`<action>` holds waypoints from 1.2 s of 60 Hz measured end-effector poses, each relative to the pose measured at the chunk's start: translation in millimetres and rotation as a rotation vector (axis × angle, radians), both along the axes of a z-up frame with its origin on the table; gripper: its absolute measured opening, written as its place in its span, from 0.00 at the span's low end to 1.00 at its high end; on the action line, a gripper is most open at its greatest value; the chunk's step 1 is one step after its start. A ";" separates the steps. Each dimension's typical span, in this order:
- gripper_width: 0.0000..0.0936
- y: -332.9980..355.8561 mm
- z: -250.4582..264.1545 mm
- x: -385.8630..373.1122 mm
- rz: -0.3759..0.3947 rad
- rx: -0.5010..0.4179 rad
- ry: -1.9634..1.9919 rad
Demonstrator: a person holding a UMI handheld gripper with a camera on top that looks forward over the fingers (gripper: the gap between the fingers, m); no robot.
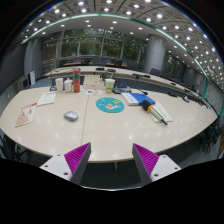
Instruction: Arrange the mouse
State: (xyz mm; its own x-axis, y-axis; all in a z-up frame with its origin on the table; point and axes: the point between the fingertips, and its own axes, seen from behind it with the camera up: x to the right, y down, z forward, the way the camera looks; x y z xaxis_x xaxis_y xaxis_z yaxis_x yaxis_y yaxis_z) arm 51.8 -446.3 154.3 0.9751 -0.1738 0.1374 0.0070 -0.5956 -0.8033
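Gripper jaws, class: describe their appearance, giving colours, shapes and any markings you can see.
The gripper has two pale grey, wedge-shaped fingers. Each bears a magenta pad on its inner face, patterned with fine ridged stripes. No cables, sleeves or printed markings show.

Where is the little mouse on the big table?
In the gripper view, the mouse sits on the table, ahead of the open gripper, left of the blue round mat.
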 end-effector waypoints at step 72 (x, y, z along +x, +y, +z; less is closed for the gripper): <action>0.58 388.6 -167.8 -183.4 0.386 -0.040 0.113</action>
